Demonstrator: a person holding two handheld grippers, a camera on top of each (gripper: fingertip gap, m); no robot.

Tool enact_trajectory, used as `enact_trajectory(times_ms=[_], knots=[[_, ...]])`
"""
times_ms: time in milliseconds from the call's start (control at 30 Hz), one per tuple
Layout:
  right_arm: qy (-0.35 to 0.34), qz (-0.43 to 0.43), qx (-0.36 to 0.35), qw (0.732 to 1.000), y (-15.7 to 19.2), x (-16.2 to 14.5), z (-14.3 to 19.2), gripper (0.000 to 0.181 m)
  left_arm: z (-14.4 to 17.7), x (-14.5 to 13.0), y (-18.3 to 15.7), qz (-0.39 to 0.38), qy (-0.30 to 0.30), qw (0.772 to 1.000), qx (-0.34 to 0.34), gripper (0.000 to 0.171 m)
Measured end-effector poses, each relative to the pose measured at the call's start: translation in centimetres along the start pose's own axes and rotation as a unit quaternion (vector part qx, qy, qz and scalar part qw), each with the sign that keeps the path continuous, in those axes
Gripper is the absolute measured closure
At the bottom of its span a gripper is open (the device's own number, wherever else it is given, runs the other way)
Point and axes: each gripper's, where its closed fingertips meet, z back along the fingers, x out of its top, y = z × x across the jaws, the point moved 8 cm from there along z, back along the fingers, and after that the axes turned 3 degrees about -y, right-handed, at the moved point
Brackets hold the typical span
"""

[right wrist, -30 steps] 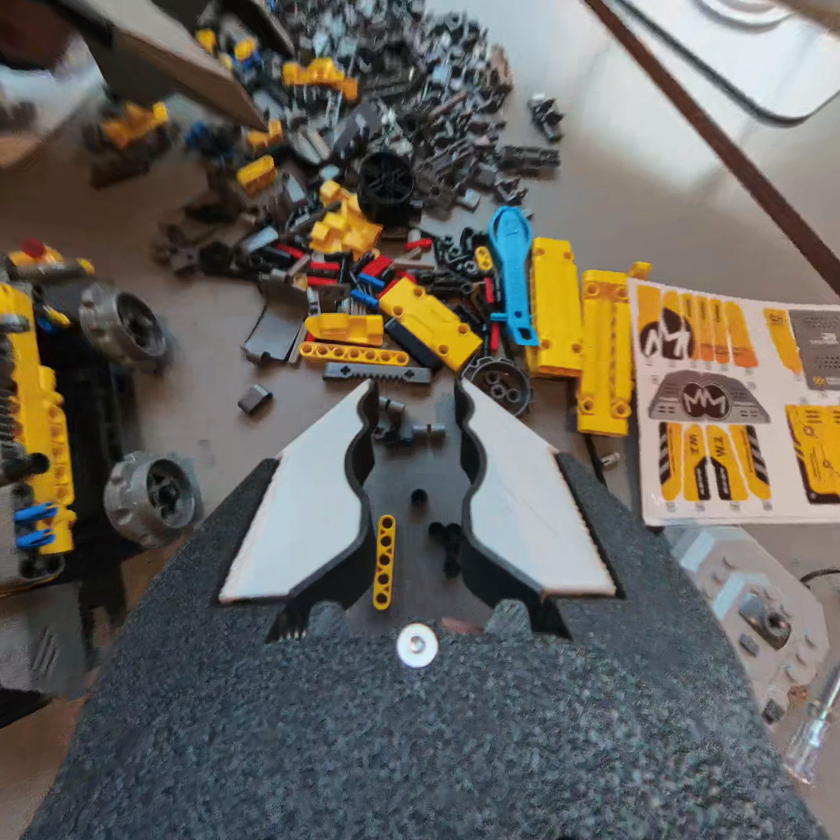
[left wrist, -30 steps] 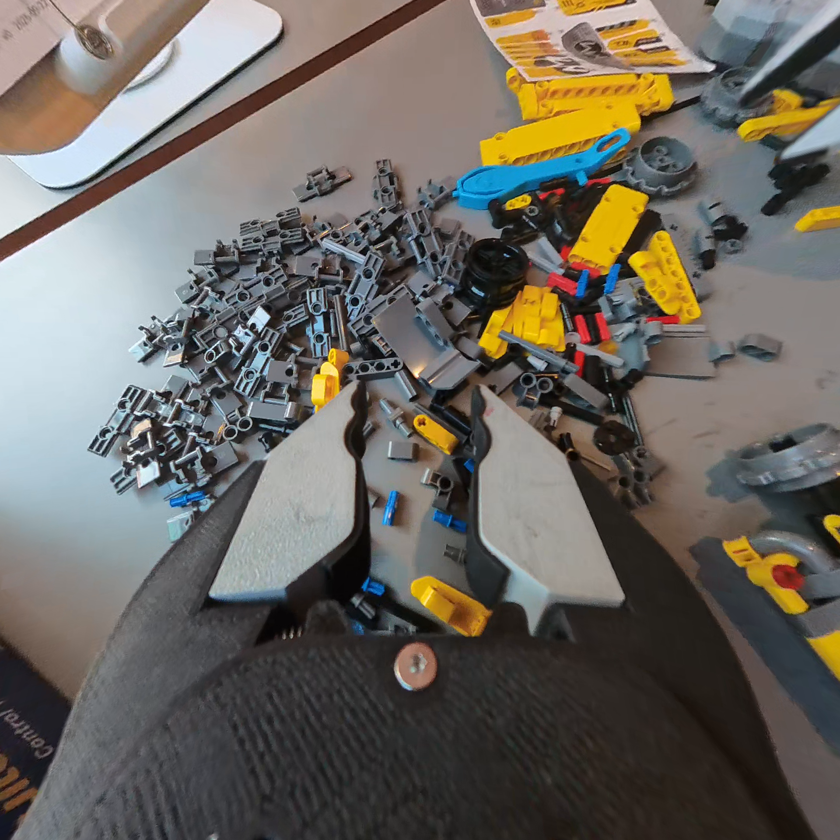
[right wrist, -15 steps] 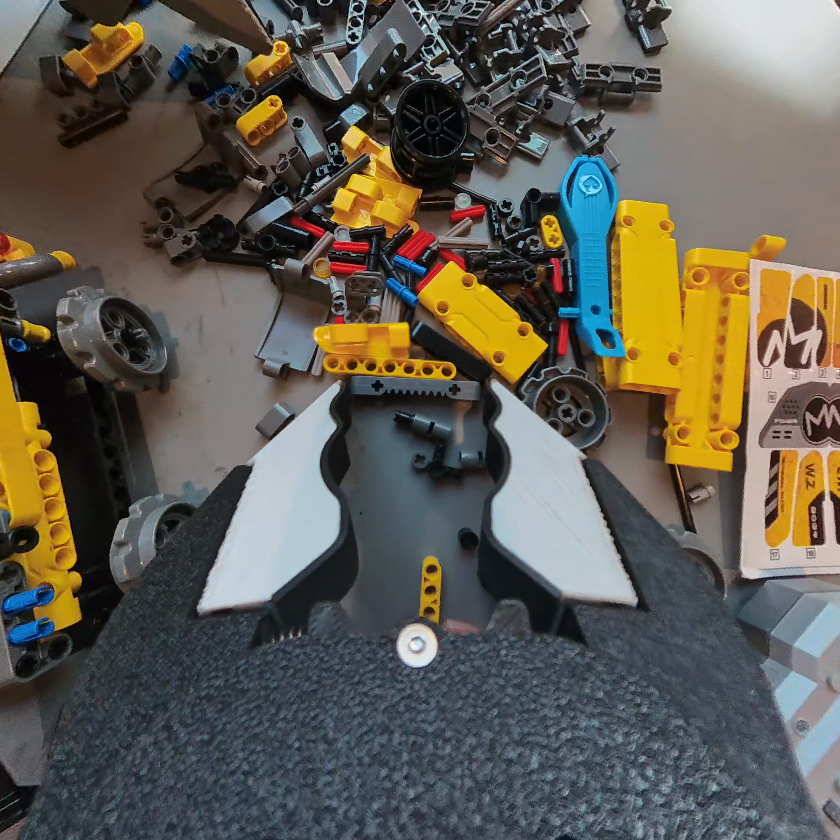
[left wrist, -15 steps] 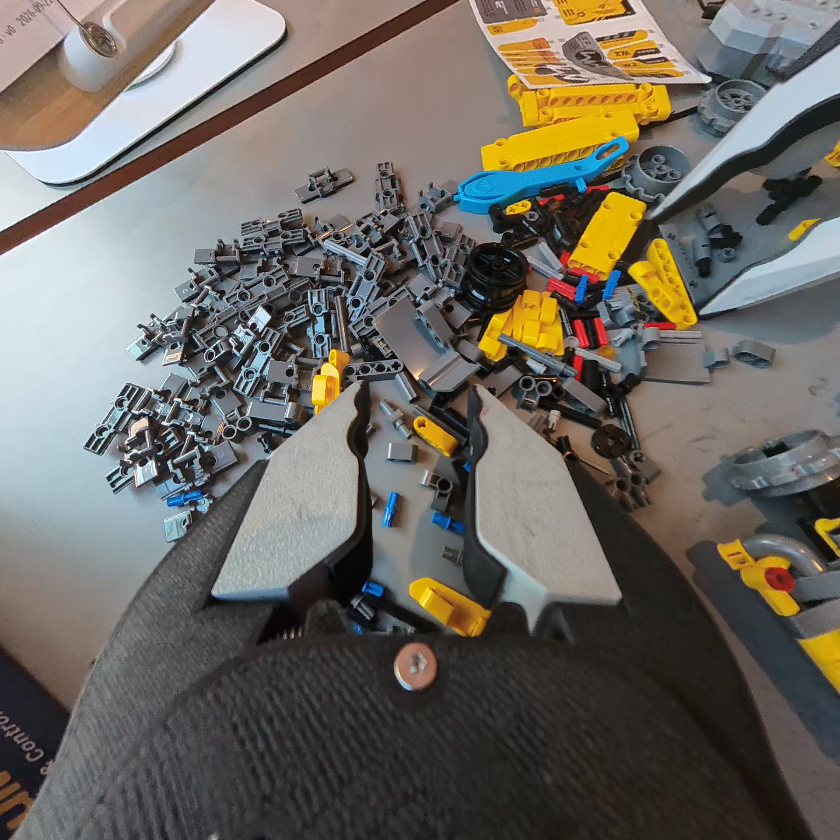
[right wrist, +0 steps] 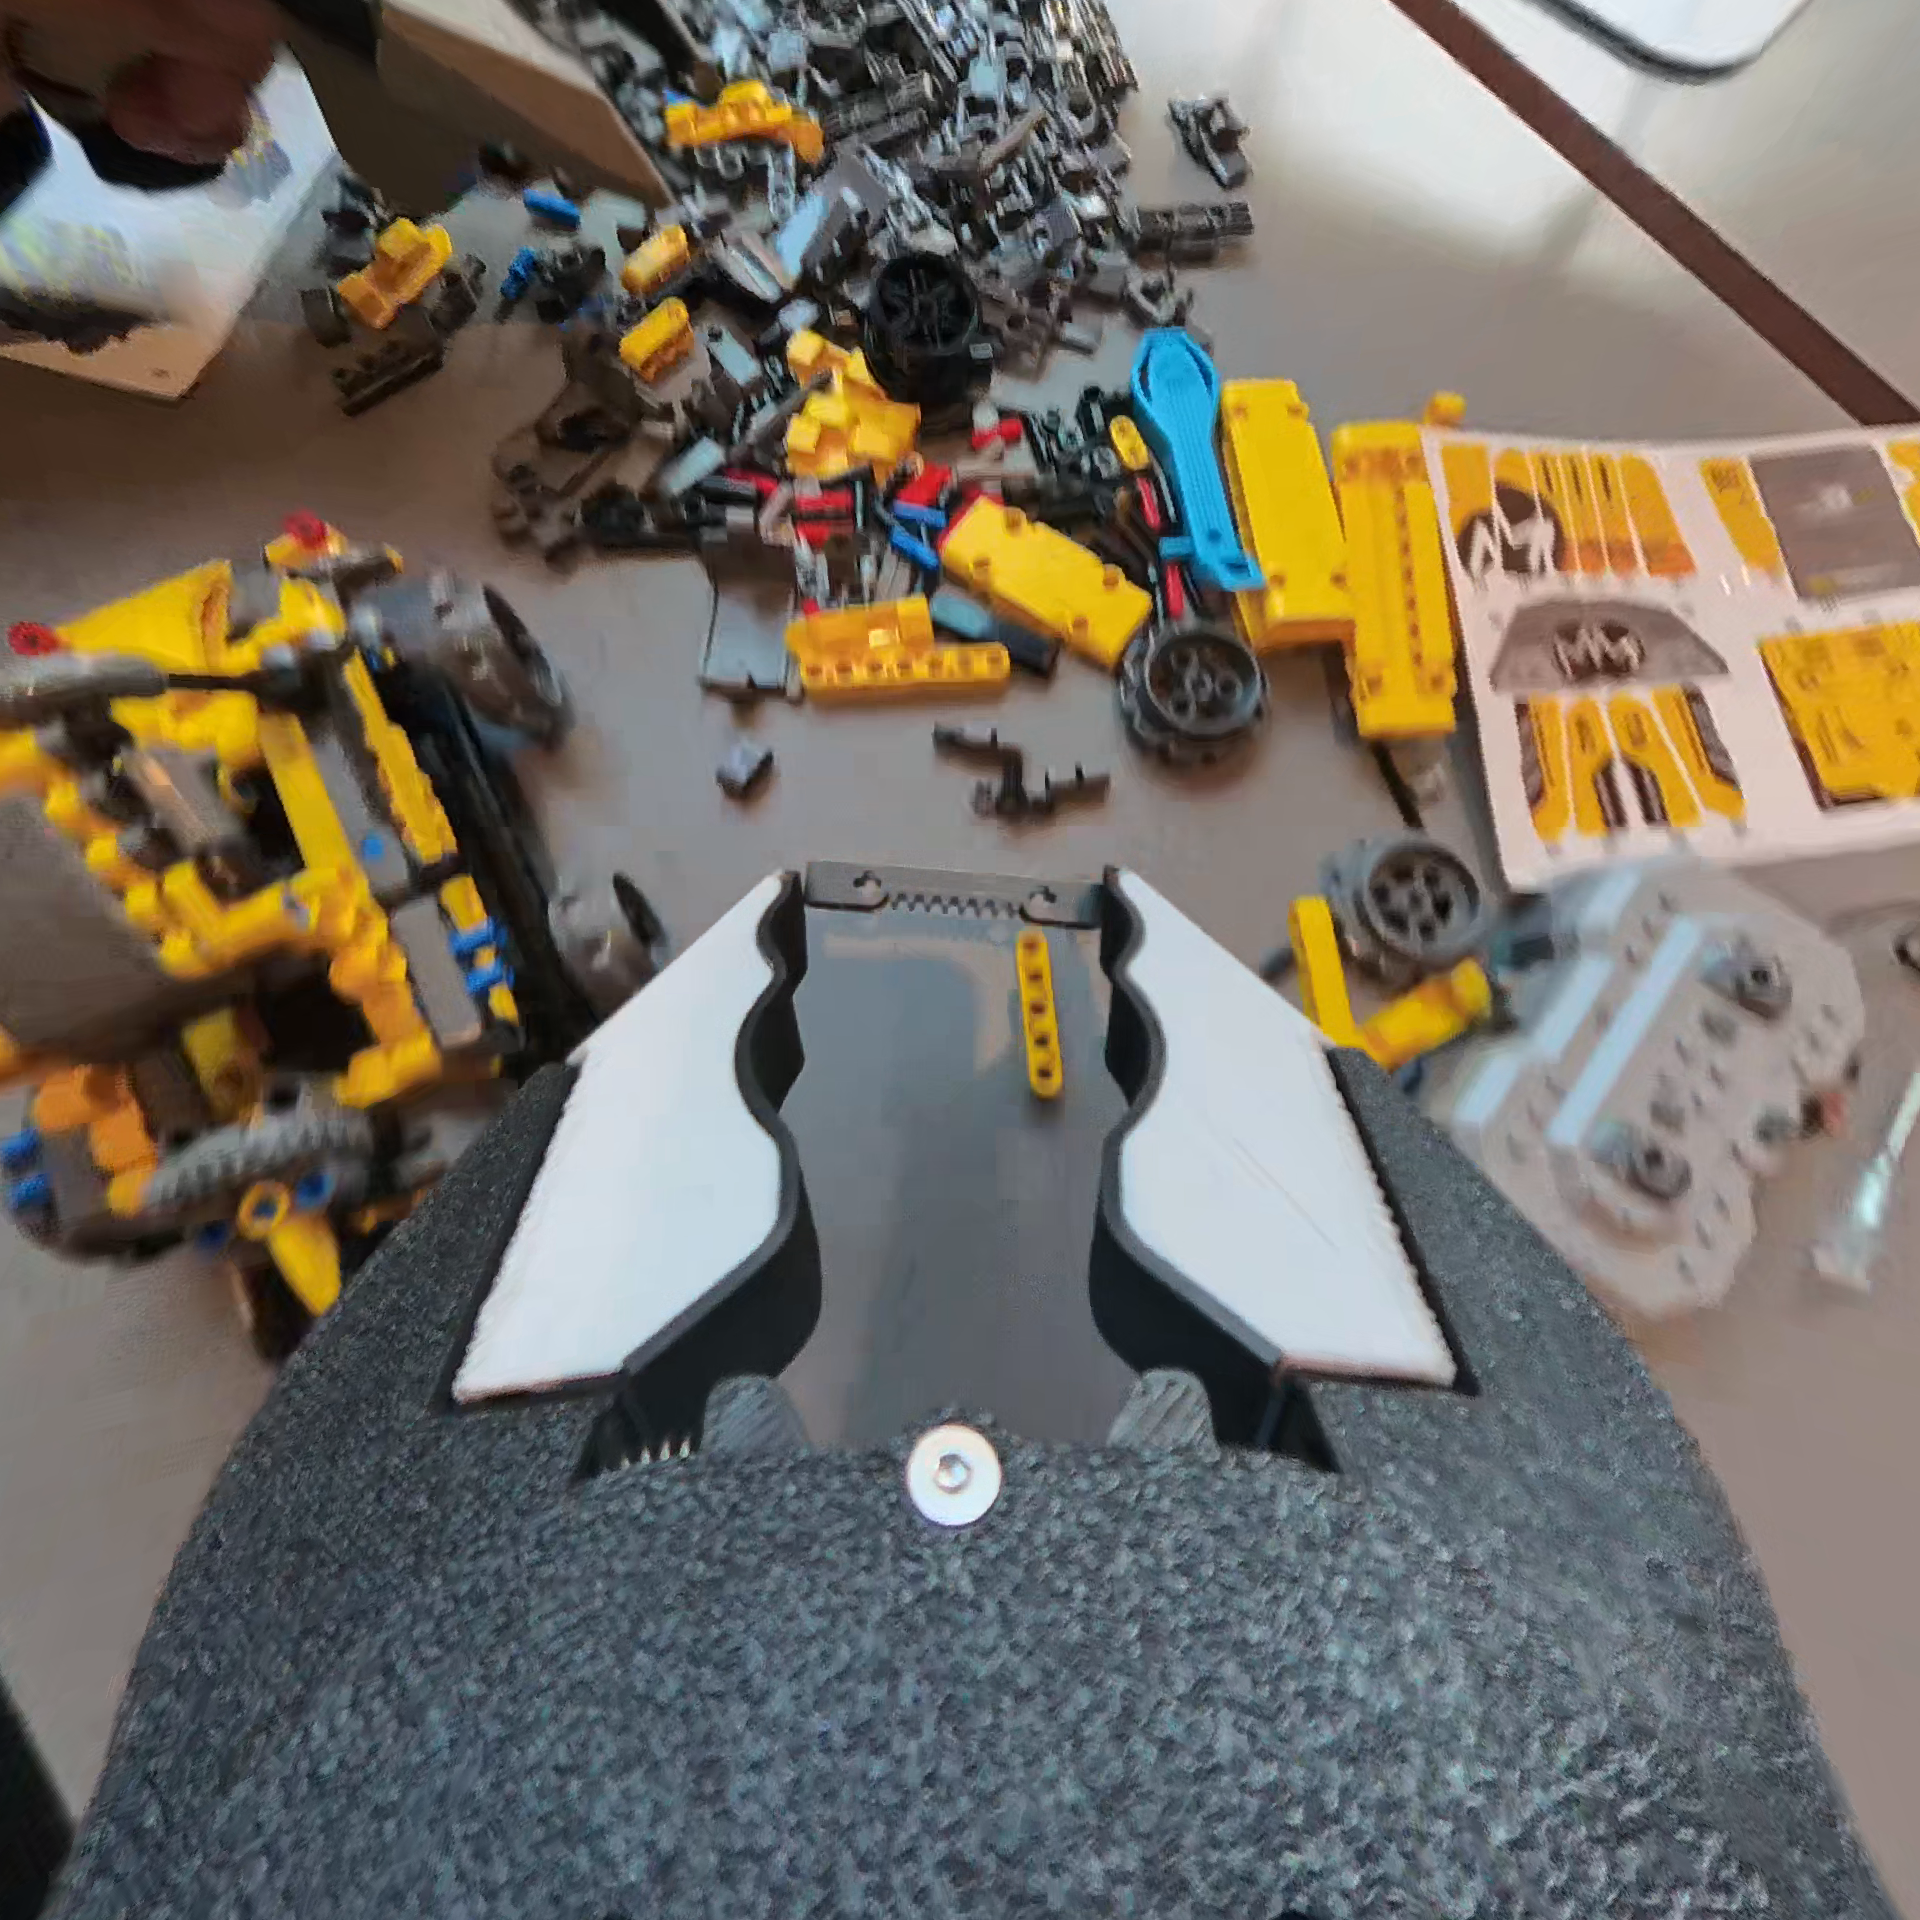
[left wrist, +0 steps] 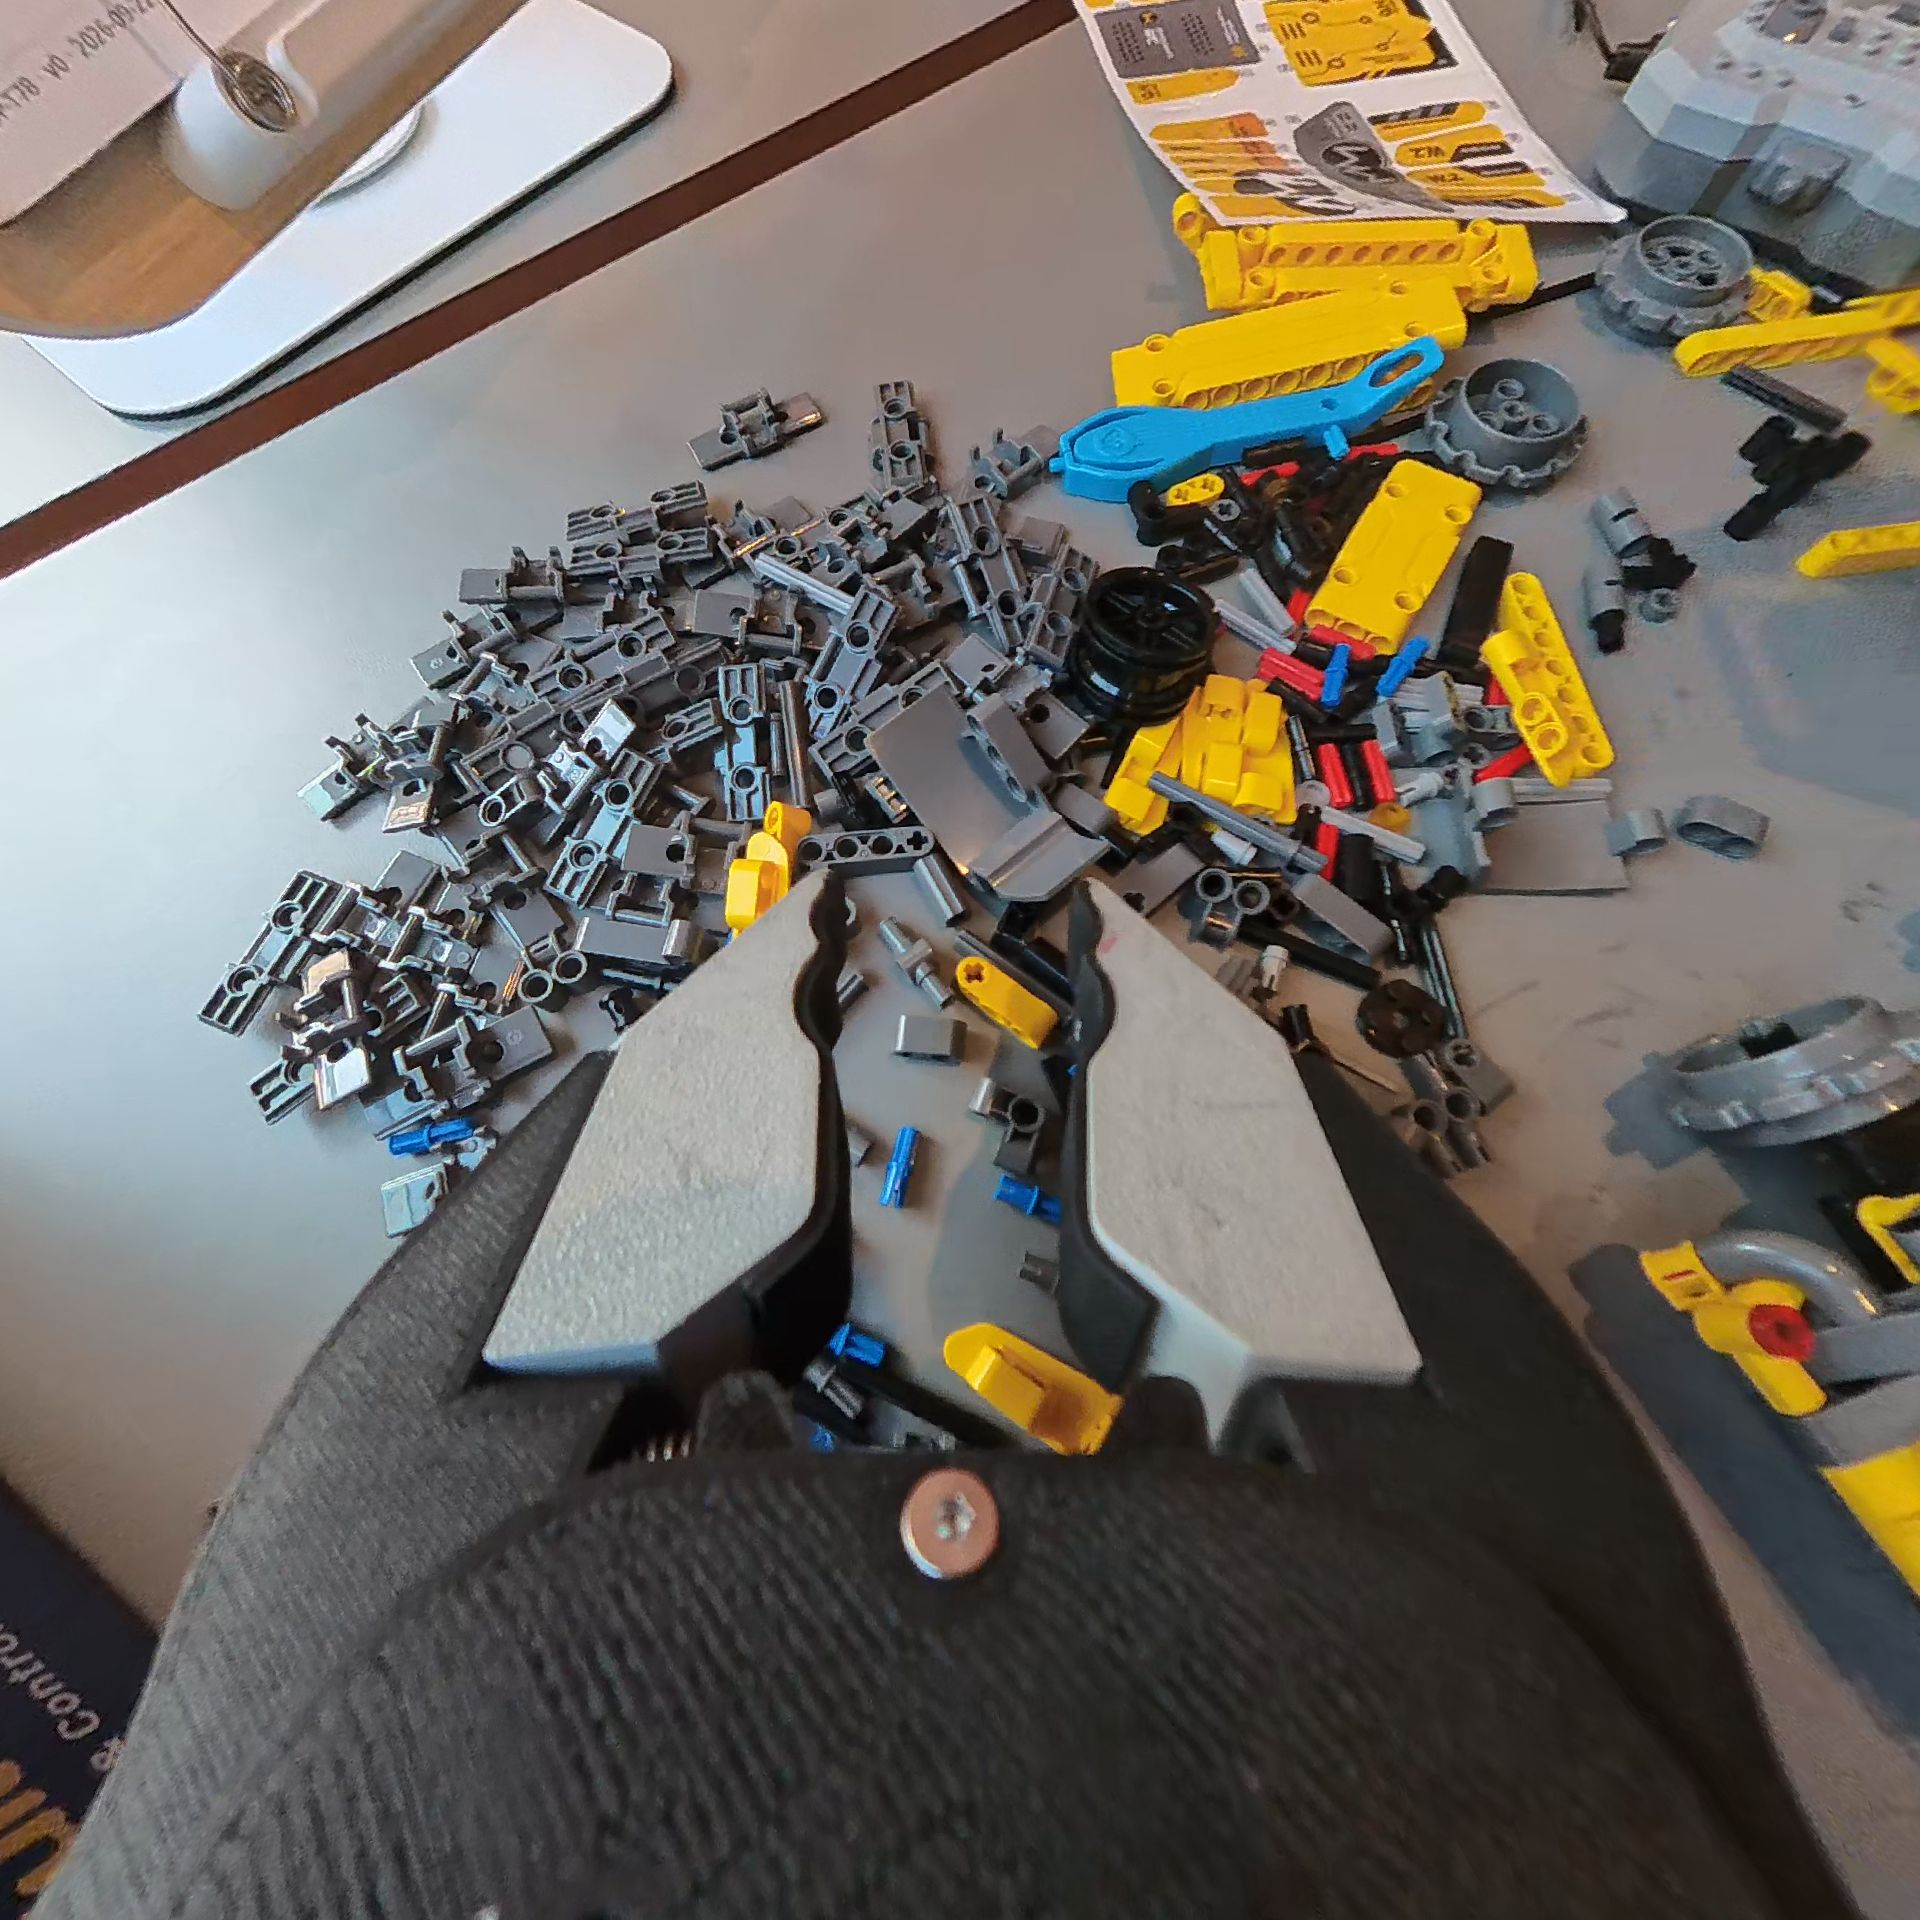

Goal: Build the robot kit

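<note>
Left wrist view shows the left gripper (left wrist: 951,914) held low over a grey table (left wrist: 312,644), its jaws spread and holding nothing. Between them lie a small yellow connector (left wrist: 1003,1000), a grey block (left wrist: 928,1037) and a blue pin (left wrist: 900,1166). A heap of dark grey pieces (left wrist: 623,790) lies just beyond the left fingertip, and a black wheel (left wrist: 1143,644) sits at that heap's right edge.

Right wrist view, somewhat blurred, shows the right gripper (right wrist: 953,896) pinching a black toothed bar (right wrist: 953,894) crosswise between its fingertips. A short yellow beam (right wrist: 1039,1027) shows just behind the bar, lower in the frame. A half-built yellow vehicle (right wrist: 260,883) stands left of the bar, a sticker sheet (right wrist: 1704,634) to its upper right.
</note>
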Motion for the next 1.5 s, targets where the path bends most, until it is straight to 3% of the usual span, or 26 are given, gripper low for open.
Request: enact_trajectory(times_ms=[267, 467, 767, 1033, 1500], knots=[[0.046, -0.051, -0.053, 0.996, 3.0, -8.7, 8.8, 0.124, 0.9, 0.8, -0.5, -0.006, -0.02, 1.0, -0.006, 0.132], [0.093, -0.065, -0.056, 0.992, 4.5, -13.5, 8.3, 0.122, 1.3, 1.1, -0.5, -0.002, -0.032, 0.999, -0.007, 0.132], [0.053, -0.082, -0.05, 0.994, 4.3, -14.0, 8.3, 0.123, 1.2, 1.0, -0.4, -0.014, -0.031, 0.999, 0.01, 0.133], [0.079, -0.082, -0.054, 0.992, 4.7, -13.5, 8.3, 0.121, 1.3, 1.0, -0.2, -0.008, -0.028, 1.0, 0.006, 0.13], [-0.075, -0.066, -0.108, 0.989, 3.5, -6.0, 9.5, 0.121, 1.7, 1.2, 0.1, -0.007, -0.026, 1.0, 0.004, 0.127]])
